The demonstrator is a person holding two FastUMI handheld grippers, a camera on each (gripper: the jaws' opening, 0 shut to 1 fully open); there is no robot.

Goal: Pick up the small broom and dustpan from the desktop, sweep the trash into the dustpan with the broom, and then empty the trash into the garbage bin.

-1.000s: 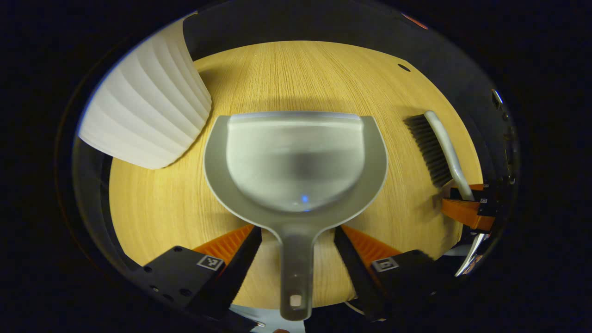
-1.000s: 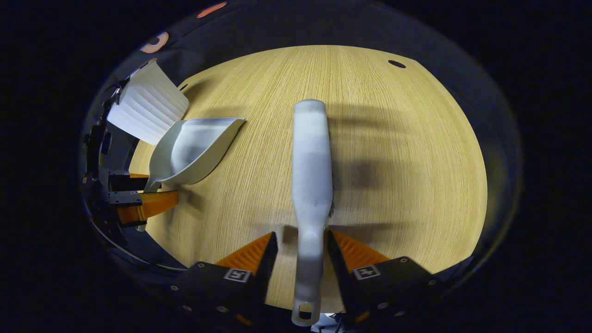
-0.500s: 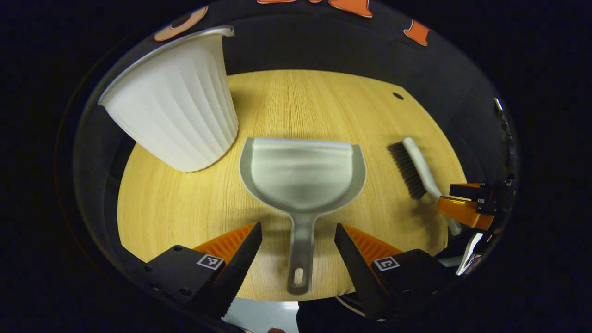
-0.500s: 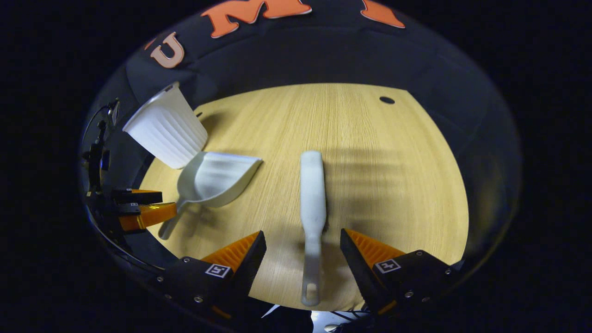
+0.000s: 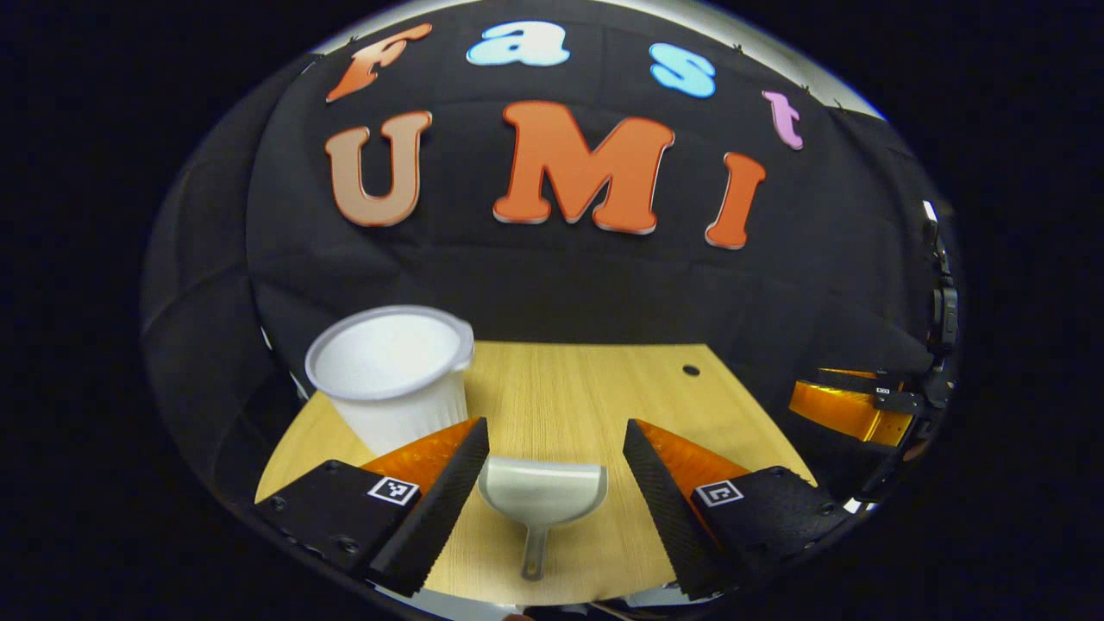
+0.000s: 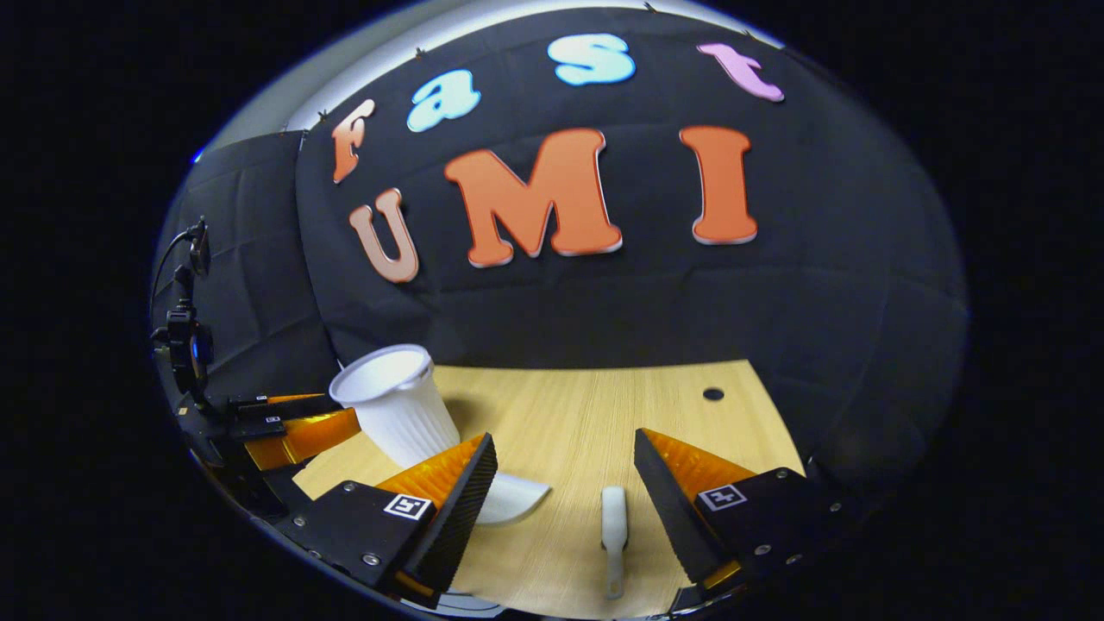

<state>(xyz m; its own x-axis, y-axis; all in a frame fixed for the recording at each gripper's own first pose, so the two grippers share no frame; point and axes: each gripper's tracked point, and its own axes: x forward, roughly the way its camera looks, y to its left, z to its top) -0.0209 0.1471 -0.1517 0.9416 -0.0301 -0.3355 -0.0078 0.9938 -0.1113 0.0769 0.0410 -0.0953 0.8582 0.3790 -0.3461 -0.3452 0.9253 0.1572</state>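
Near the front edge of the table (image 5: 604,388) lie the dustpan (image 5: 542,493) and the broom (image 6: 612,526), handles toward us so we can grab them. Both our tongs (image 5: 556,483) (image 6: 565,496) are apart, holding nothing. The bin (image 5: 392,371) stands at the left edge.

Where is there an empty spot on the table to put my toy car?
The widest bare wood is the far right part of the table, from the small broom back to the round hole. There is also bare wood behind the dustpan. The left is crowded: the garbage bin stands close by the dustpan.
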